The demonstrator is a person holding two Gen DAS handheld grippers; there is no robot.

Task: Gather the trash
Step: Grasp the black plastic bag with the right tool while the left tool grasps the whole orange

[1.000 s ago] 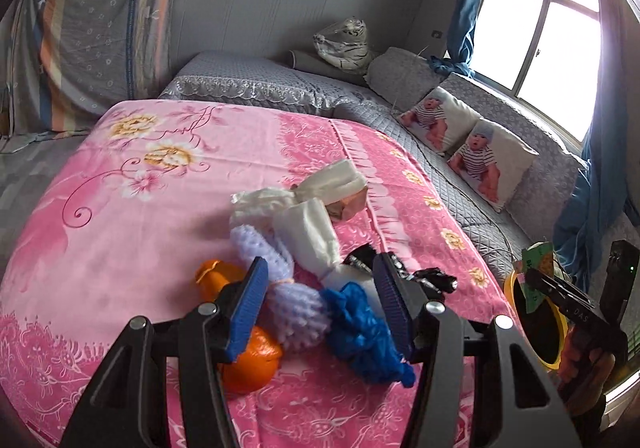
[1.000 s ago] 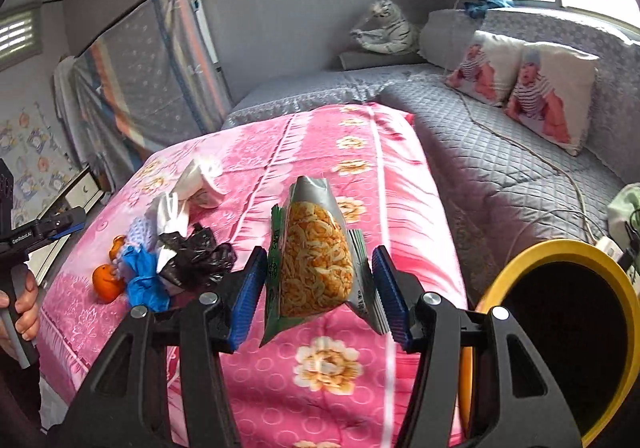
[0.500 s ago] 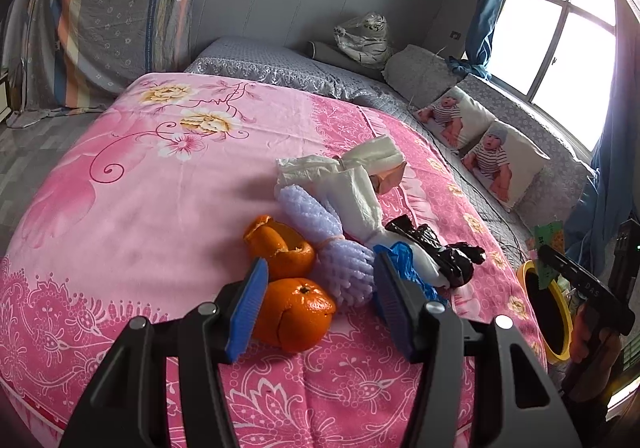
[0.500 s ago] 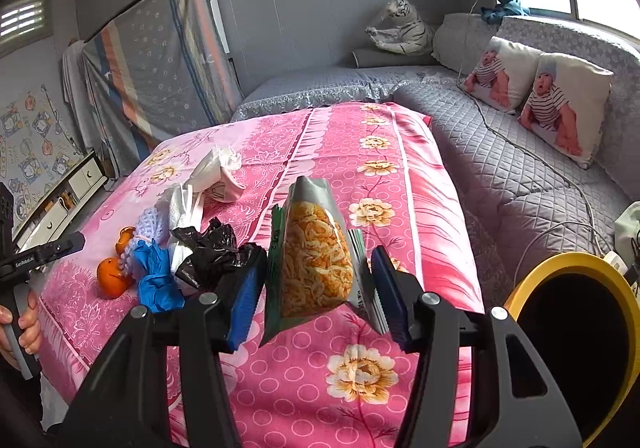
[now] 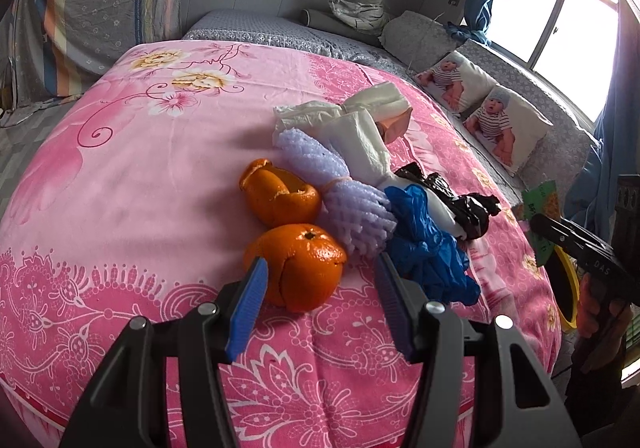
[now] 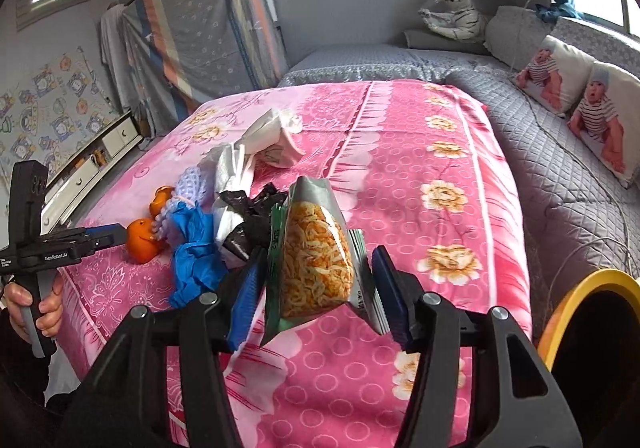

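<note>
Left wrist view: left tool (image 5: 318, 280) open, blue pads flanking one dimpled orange peel (image 5: 298, 266); a second peel (image 5: 280, 195) lies centre frame (both hollow).
Right wrist view: right tool (image 6: 316, 284) clamps one crinkly snack bag (image 6: 316, 260), centre; yellow round bin rim (image 6: 568, 308) lower right.

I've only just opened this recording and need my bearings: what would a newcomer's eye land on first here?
Probably the snack bag clamped upright in the right gripper above the pink floral blanket, with the yellow-rimmed bin at the bed's right edge. Next, the trash pile mid-blanket: orange peel between the open left gripper's fingers, with purple foam netting and a blue glove just beyond.
</note>
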